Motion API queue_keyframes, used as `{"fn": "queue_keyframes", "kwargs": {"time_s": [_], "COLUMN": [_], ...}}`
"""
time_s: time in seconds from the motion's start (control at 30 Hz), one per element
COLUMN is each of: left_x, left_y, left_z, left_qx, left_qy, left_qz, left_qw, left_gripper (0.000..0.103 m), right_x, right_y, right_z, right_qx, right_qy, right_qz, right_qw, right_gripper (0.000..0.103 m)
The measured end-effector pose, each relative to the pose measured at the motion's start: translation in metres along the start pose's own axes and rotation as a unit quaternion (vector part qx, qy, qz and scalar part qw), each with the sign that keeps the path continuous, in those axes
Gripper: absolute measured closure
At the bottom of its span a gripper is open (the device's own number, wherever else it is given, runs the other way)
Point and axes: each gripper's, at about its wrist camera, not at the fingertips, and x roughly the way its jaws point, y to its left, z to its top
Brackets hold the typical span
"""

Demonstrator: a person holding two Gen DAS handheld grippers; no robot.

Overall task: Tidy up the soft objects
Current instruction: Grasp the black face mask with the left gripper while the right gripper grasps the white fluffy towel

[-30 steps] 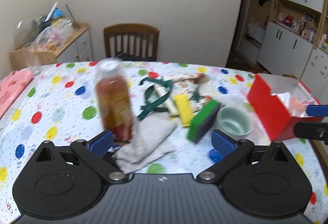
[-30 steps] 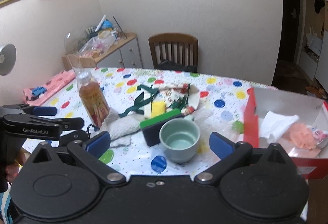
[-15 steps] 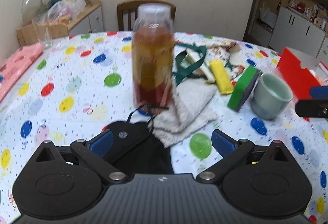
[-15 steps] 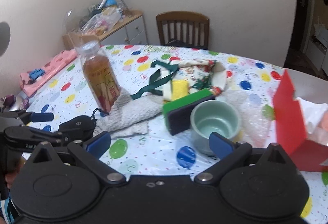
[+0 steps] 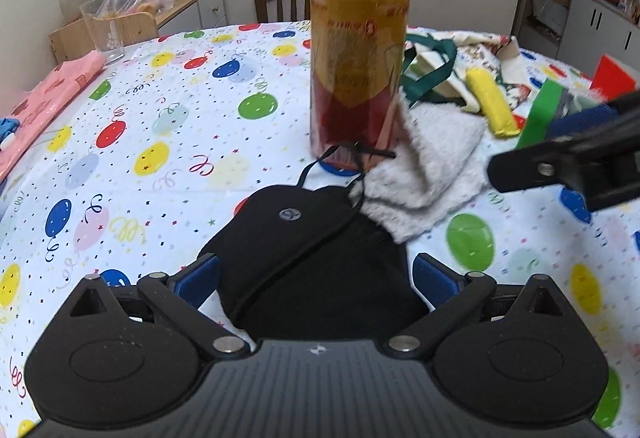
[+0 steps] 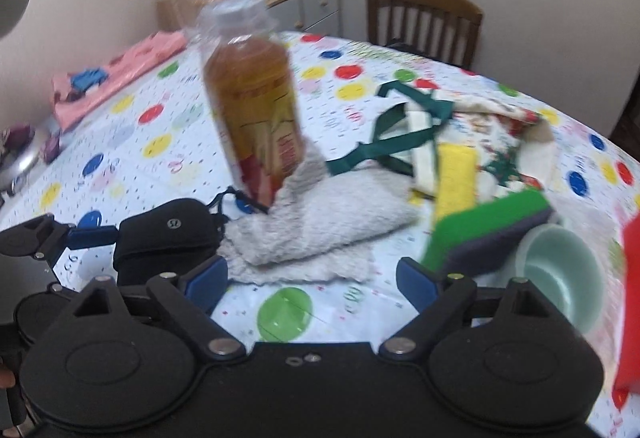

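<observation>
A black face mask [image 5: 304, 250] lies on the balloon tablecloth, between the open jaws of my left gripper [image 5: 316, 278]. It also shows in the right wrist view [image 6: 164, 234]. A white fluffy towel [image 5: 428, 165] lies just beyond it, partly against a tea bottle [image 5: 360, 49]. My right gripper [image 6: 312, 278] is open and empty, low over the table in front of the towel [image 6: 320, 217]. A yellow cloth roll [image 6: 456, 177], a green sponge [image 6: 492, 230] and a printed tote bag [image 6: 480, 117] lie behind.
A pale green cup [image 6: 560, 278] stands right of the sponge, beside a red box [image 6: 630, 298]. A pink cloth [image 5: 44, 101] lies at the table's left edge. A wooden chair [image 6: 424, 21] and a cluttered cabinet [image 5: 132, 9] stand behind the table.
Both grippers have moved down and forward toward the table. The left one now straddles the black mask; the right one has swung left toward the towel and bottle.
</observation>
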Motion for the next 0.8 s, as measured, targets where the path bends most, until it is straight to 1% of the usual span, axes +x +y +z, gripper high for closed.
{"fn": "queue_keyframes", "kwargs": {"time_s": [0.1, 0.17, 0.3, 0.47, 0.53, 0.57, 0.67, 0.7, 0.73, 0.77, 0.8], "left_x": [0.006, 0.009, 0.015, 0.020, 0.020, 0.020, 0.020, 0.019, 0.019, 0.018, 0.018], "left_y": [0.001, 0.003, 0.007, 0.012, 0.012, 0.013, 0.013, 0.014, 0.015, 0.016, 0.016], "left_z": [-0.003, -0.002, -0.002, -0.002, -0.002, -0.002, -0.002, -0.002, -0.001, -0.001, -0.001], "left_qx": [0.005, 0.002, -0.008, -0.024, -0.025, -0.025, -0.027, -0.028, -0.030, -0.033, -0.036], "left_qy": [0.001, 0.001, 0.004, 0.011, 0.011, 0.012, 0.011, 0.011, 0.012, 0.011, 0.011], "left_qz": [0.001, 0.002, 0.000, -0.009, -0.009, -0.010, -0.003, -0.002, 0.001, 0.002, 0.004], "left_qw": [1.0000, 1.0000, 1.0000, 0.9996, 0.9996, 0.9996, 0.9996, 0.9995, 0.9995, 0.9994, 0.9993], "left_gripper": [0.001, 0.001, 0.002, 0.010, 0.017, 0.018, 0.025, 0.029, 0.031, 0.032, 0.034], "right_x": [0.017, 0.029, 0.046, 0.065, 0.071, 0.073, 0.079, 0.081, 0.081, 0.082, 0.082], "right_y": [0.007, 0.009, 0.011, 0.011, 0.011, 0.011, 0.011, 0.011, 0.012, 0.012, 0.012], "right_z": [0.006, 0.010, 0.015, 0.020, 0.021, 0.020, 0.020, 0.020, 0.020, 0.020, 0.019], "right_qx": [-0.011, -0.014, -0.011, -0.007, -0.006, -0.006, -0.008, -0.008, -0.008, -0.008, -0.009], "right_qy": [0.010, 0.017, 0.030, 0.044, 0.049, 0.051, 0.056, 0.057, 0.056, 0.056, 0.056], "right_qz": [0.000, -0.002, -0.004, -0.013, -0.015, -0.017, -0.024, -0.026, -0.027, -0.029, -0.032], "right_qw": [1.000, 1.000, 0.999, 0.999, 0.999, 0.999, 0.998, 0.998, 0.998, 0.998, 0.998], "right_gripper": [0.016, 0.017, 0.023, 0.028, 0.031, 0.032, 0.037, 0.041, 0.042, 0.043, 0.046]}}
